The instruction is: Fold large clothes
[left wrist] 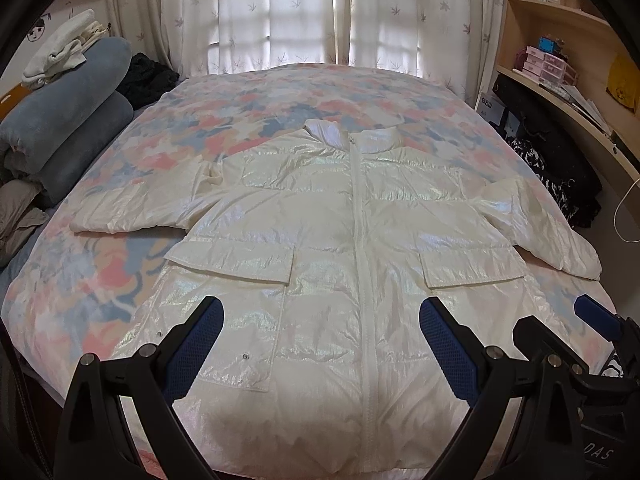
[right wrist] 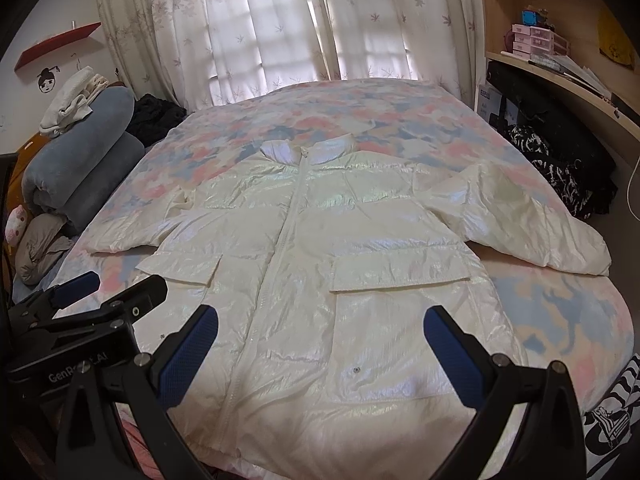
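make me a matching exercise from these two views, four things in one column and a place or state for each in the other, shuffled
Things:
1. white puffer jacket
2. rolled blue-grey blanket
3. pink drawer boxes
4. left tongs

Places or states:
A. on the wooden shelf at the right
B. open, hovering over the jacket's hem
C. spread flat, zipped, sleeves out
D. stacked at the bed's left edge

Pairs: 1-C, 2-D, 3-A, 4-B

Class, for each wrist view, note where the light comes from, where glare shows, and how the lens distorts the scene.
Left wrist view: backlight through the curtains, iridescent sheen on the white jacket, bed edges bowed, corners black. Right wrist view: same backlit curtains, glare across the jacket, shelves curved by fisheye.
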A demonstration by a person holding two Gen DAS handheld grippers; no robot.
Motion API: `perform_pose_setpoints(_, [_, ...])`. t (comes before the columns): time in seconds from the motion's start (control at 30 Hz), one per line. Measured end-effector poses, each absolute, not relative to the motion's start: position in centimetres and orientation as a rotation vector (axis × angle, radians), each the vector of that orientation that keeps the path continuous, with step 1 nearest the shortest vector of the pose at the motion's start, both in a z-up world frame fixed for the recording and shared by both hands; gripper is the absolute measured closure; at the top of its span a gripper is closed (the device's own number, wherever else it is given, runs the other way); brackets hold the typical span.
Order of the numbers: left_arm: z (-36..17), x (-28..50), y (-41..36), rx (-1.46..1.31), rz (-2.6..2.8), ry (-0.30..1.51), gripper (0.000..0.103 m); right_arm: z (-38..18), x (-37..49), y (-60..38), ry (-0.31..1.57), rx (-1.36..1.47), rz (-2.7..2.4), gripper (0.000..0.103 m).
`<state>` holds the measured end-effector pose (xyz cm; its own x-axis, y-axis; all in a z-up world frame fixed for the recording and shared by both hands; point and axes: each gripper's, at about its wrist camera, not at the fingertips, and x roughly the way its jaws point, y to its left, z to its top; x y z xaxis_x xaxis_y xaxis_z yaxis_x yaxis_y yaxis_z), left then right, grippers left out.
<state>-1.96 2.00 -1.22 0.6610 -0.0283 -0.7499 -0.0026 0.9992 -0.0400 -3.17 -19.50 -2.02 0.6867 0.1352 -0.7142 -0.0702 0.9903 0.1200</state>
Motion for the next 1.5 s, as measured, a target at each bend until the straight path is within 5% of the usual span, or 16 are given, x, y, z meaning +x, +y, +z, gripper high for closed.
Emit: perform_pose_setpoints(1.5, [-1.6,-1.7,2.0,-0.038,-0.008,0.86,0.006,-3.0,-2.8,-20.2,0.822,0.113,0.094,0.0])
